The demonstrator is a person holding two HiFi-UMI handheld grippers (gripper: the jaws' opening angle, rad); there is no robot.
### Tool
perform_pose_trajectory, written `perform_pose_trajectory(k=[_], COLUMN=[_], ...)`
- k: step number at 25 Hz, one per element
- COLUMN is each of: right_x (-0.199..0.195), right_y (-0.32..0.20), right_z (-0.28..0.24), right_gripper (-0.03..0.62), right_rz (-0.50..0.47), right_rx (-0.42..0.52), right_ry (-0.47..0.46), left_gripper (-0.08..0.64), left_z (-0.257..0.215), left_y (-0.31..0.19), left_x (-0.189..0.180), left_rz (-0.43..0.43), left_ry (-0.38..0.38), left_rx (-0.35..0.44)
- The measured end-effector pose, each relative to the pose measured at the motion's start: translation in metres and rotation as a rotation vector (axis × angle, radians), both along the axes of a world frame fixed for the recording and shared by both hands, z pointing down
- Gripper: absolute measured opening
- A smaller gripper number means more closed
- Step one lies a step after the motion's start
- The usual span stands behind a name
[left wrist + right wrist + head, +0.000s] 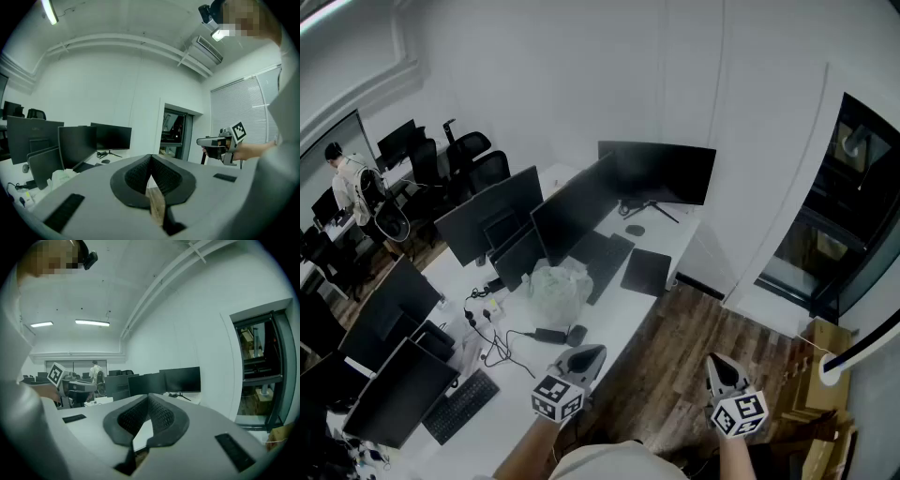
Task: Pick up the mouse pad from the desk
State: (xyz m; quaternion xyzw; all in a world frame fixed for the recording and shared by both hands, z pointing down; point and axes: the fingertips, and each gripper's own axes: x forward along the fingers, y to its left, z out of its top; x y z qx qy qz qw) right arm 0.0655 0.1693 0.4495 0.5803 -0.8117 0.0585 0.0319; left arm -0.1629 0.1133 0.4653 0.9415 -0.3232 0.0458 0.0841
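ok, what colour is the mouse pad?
Dark grey, near black. Mouse pad shows best in head view.

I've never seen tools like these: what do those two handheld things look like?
Both the left gripper and right gripper are grey shells with dark textured pads tapering to a point. Each carries a white cube with black square markers. The person wears a light top.

You see the mouse pad (pixel 647 272), a dark rectangle, lying flat at the desk (pixel 619 314) edge beside the keyboard (pixel 602 262).

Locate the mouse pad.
Head view, centre: the mouse pad lies on the white desk, just right of the keyboard, in front of the far monitor.
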Motion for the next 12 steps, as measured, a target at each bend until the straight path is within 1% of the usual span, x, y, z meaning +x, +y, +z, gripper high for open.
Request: perform_pose_trajectory(k=[12], right_x=[0.0002], right_y=[-0.0018], right_z=[-0.0086], right_gripper=[0.011], right_rz=[0.003], right_rx=[0.019], right_ry=[-0.008], left_gripper=[0.017], left_z=[-0.0019], left_y=[-0.003], left_x=[0.0046], left_rz=[0.01], left_ry=[0.0], left_rx=[-0.002])
